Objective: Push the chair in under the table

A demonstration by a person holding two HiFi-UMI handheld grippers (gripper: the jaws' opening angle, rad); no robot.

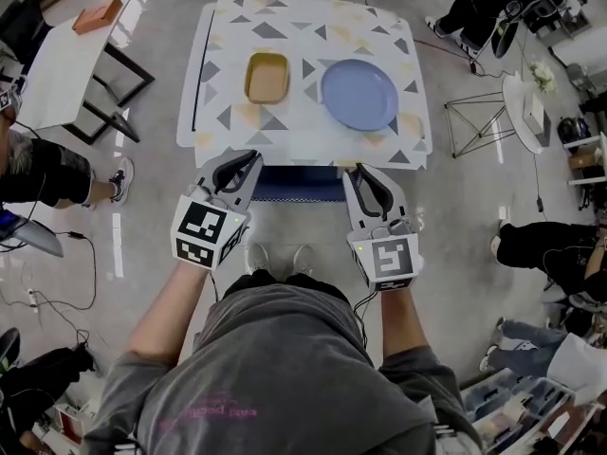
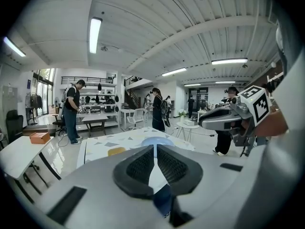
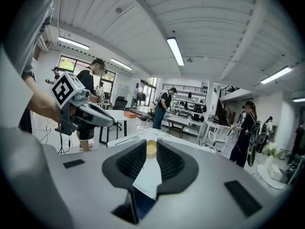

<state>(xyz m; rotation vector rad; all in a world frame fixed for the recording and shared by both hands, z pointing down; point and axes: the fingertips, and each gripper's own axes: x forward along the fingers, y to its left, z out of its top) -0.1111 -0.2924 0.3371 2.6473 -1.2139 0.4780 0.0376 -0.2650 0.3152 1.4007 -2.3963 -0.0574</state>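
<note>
The blue chair (image 1: 299, 183) stands with its seat mostly under the front edge of the patterned table (image 1: 218, 27). On the table lie a yellow dish (image 1: 267, 77) and a blue plate (image 1: 359, 94). My left gripper (image 1: 250, 163) hangs just over the chair's left side at the table edge, its jaws together on nothing. My right gripper (image 1: 363, 176) is level with it over the chair's right side, with a narrow empty gap between its jaws. In the left gripper view the pads (image 2: 143, 163) meet, and a strip of blue chair (image 2: 164, 199) shows below them. The right gripper (image 3: 151, 149) frames the yellow dish (image 3: 151, 148).
A white side table (image 1: 57, 74) with an orange box (image 1: 98, 15) stands at the left. A wire stool frame (image 1: 479, 121) and a small round table (image 1: 524, 102) are at the right. People stand and sit around the edges, and cables lie on the floor at the left.
</note>
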